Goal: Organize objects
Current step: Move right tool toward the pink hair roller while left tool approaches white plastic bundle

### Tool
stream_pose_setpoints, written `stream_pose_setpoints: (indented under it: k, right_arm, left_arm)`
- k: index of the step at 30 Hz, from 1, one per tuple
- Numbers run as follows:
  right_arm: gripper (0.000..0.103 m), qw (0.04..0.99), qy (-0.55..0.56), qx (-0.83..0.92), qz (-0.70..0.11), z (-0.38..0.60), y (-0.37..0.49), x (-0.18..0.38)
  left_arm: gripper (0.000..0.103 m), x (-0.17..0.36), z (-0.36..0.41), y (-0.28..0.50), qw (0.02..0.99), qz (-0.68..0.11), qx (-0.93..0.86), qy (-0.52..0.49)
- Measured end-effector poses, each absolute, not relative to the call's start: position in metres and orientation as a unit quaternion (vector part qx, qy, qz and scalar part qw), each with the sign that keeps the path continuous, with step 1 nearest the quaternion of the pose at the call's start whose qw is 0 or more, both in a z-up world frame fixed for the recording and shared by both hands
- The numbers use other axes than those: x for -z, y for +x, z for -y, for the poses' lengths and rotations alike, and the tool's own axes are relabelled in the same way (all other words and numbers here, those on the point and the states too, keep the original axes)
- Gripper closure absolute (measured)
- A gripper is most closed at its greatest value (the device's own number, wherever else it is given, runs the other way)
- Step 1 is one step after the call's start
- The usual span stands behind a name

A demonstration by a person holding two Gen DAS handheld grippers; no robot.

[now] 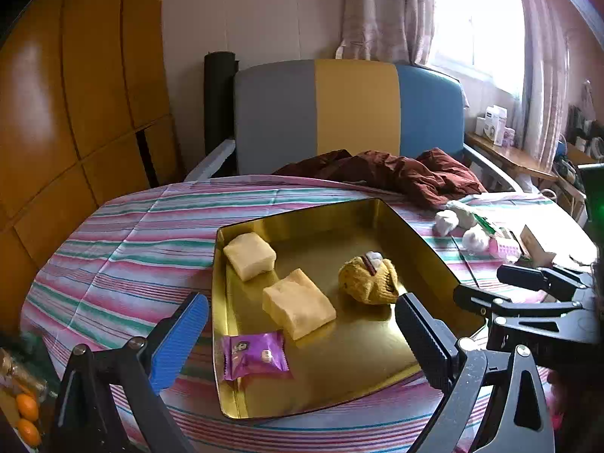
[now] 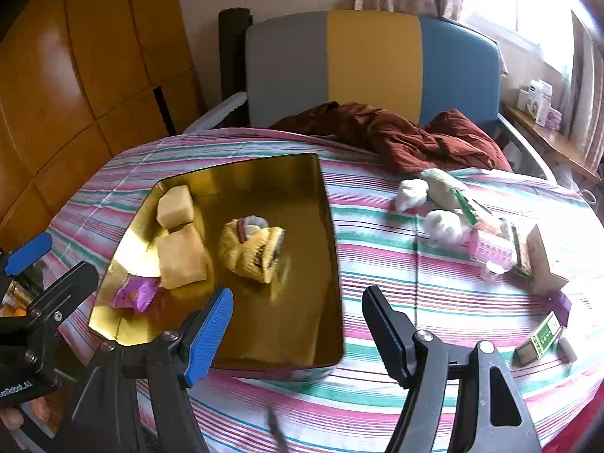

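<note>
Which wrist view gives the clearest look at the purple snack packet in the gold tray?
Left wrist view: the purple snack packet lies whole and unobstructed at the near corner of the gold tray. In the right wrist view it looks smaller, crumpled and partly tucked beside a yellow block.

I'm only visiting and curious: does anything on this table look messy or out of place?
Yes. A crumpled dark red cloth is heaped on the table's far edge, and white wads, small boxes and packets lie scattered right of the gold tray, while the tray's snacks sit neatly inside.
</note>
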State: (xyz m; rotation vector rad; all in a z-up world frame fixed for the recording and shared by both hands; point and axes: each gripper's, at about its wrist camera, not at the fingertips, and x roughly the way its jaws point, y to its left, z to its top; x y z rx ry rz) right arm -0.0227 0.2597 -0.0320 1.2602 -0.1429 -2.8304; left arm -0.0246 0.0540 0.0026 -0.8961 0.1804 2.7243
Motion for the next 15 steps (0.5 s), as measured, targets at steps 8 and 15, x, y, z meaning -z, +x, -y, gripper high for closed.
stream_pose_setpoints:
  k: [8,15]
  right_arm:
    - [0.031,-0.019,0.414,0.908,0.062,-0.299,-0.022,0.035]
    - [0.031,-0.077,0.432,0.891,0.113,-0.376,-0.015,0.043]
  left_arm:
    - [0.003,-0.002,-0.071,-0.022,0.157,-0.081,-0.934,-0.31]
    - [0.003,0.003,-0.088,-0.021,0.186,-0.09,-0.925,-0.318]
